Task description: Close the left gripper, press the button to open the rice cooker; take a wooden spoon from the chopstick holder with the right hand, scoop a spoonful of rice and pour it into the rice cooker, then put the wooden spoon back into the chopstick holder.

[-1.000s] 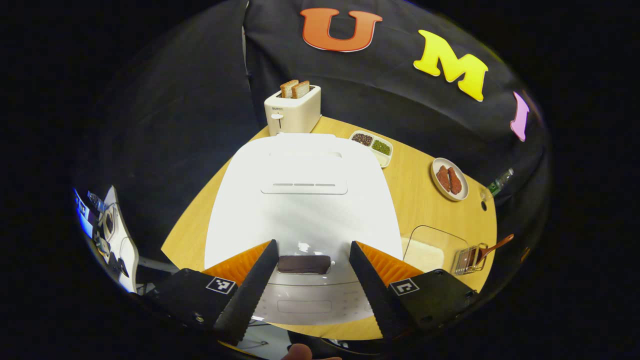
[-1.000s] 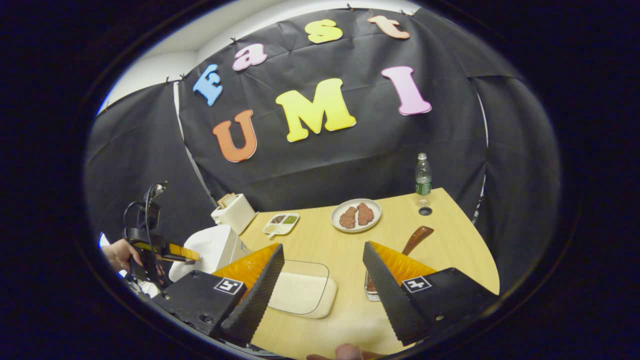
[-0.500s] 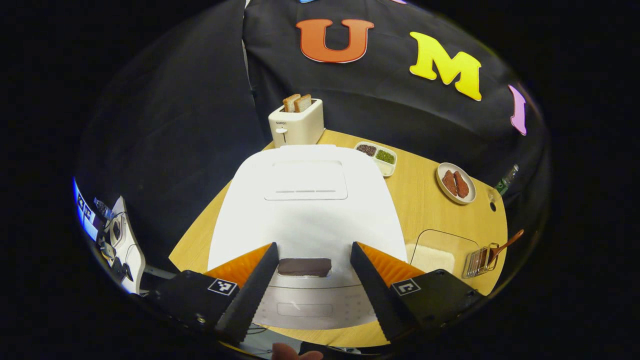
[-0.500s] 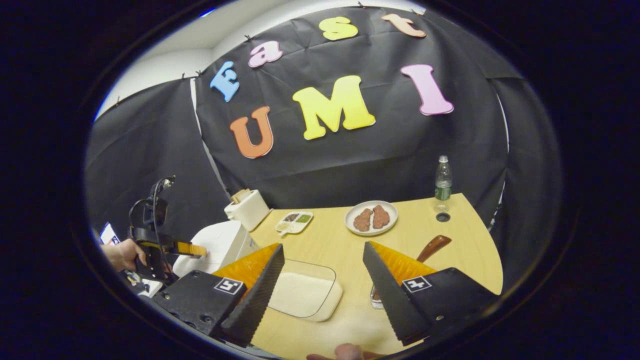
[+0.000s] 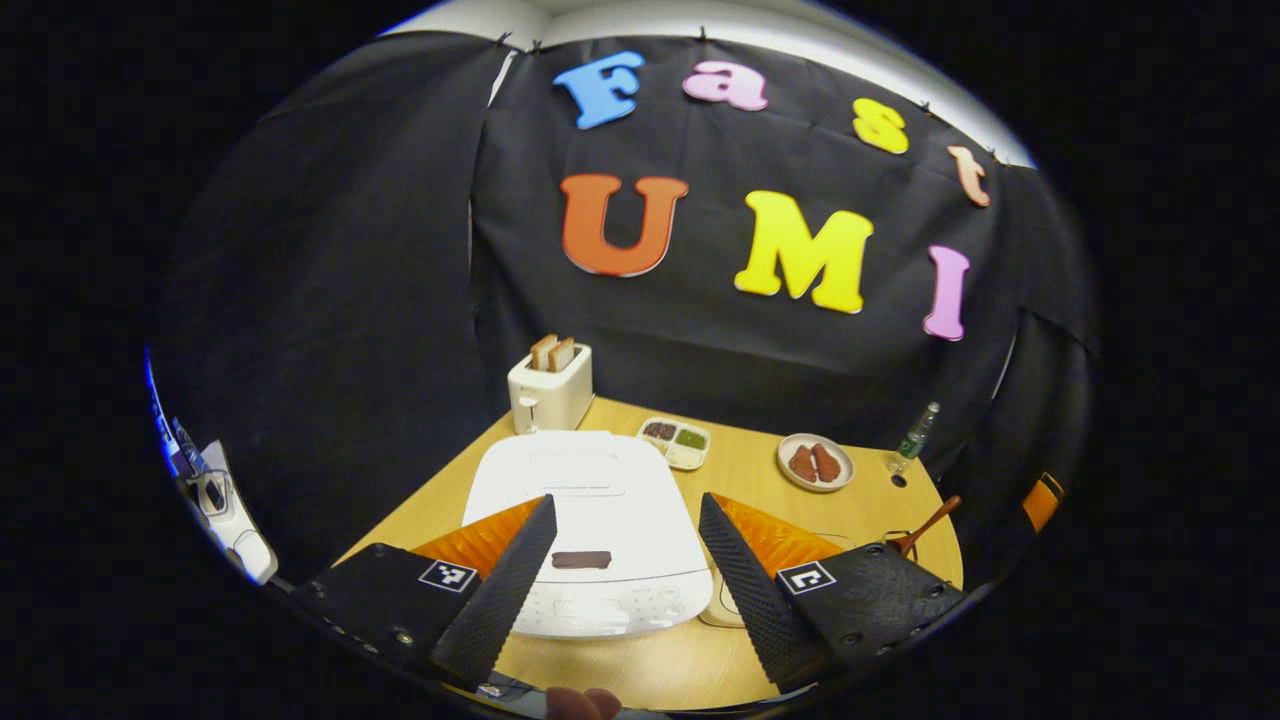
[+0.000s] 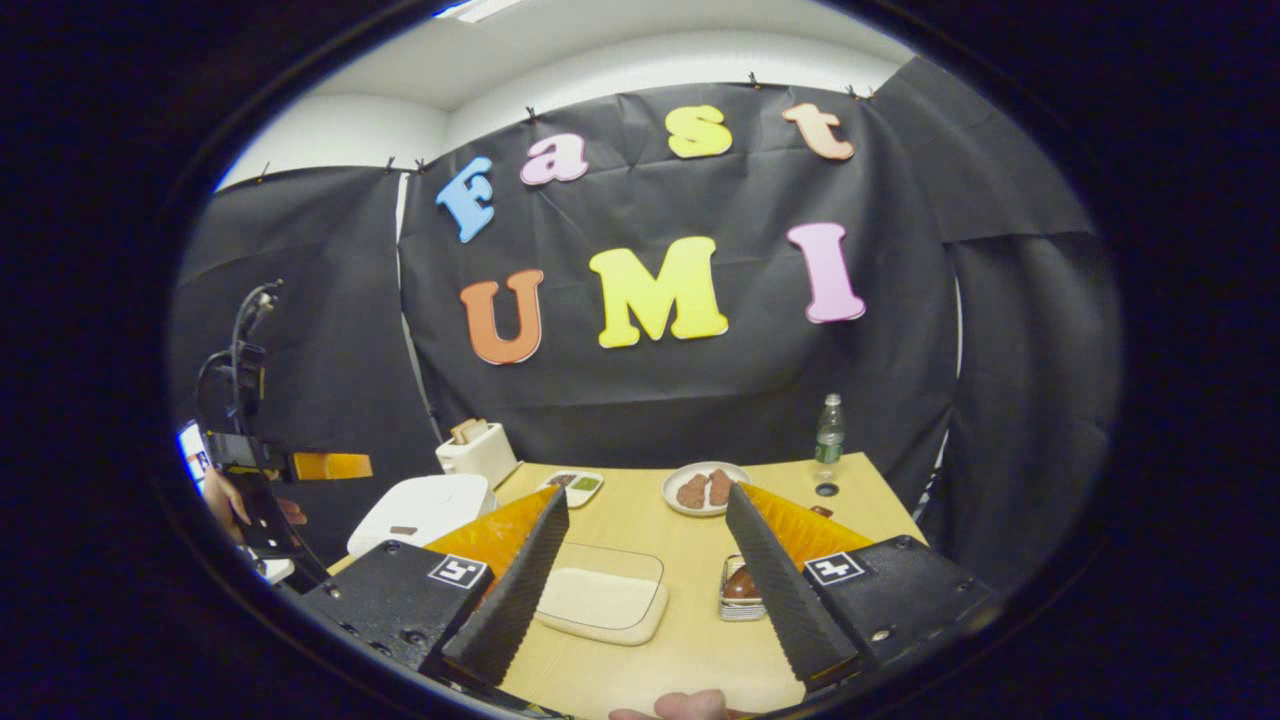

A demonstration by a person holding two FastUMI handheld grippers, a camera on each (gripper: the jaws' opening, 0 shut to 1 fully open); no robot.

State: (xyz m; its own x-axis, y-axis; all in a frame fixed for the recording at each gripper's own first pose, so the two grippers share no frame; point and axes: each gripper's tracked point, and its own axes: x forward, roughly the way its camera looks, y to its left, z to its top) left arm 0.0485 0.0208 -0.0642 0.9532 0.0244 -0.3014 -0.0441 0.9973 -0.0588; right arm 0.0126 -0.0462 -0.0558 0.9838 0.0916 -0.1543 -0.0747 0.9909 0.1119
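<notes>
Left claw (image 5: 625,565): fingers standing apart, hovering above and short of rice cooker (image 5: 590,520), lid down; dark button (image 5: 581,560) lying dead ahead between fingers, below.
Right claw (image 6: 645,580): fingers gaping, holding nothing; wooden spoon (image 6: 742,583) sitting in chopstick holder (image 6: 728,603) on tabletop (image 6: 690,640), just right of rice tray (image 6: 603,597).

A smooth, light wood finish is shown on the desk (image 6: 640,520). The rice cooker (image 5: 590,530) is cased in glossy white plastic. Matt black ribbed pads are seen on the left gripper (image 5: 625,570), with orange ridged plastic behind them. The clear rice container (image 6: 600,595) looks glossy.
</notes>
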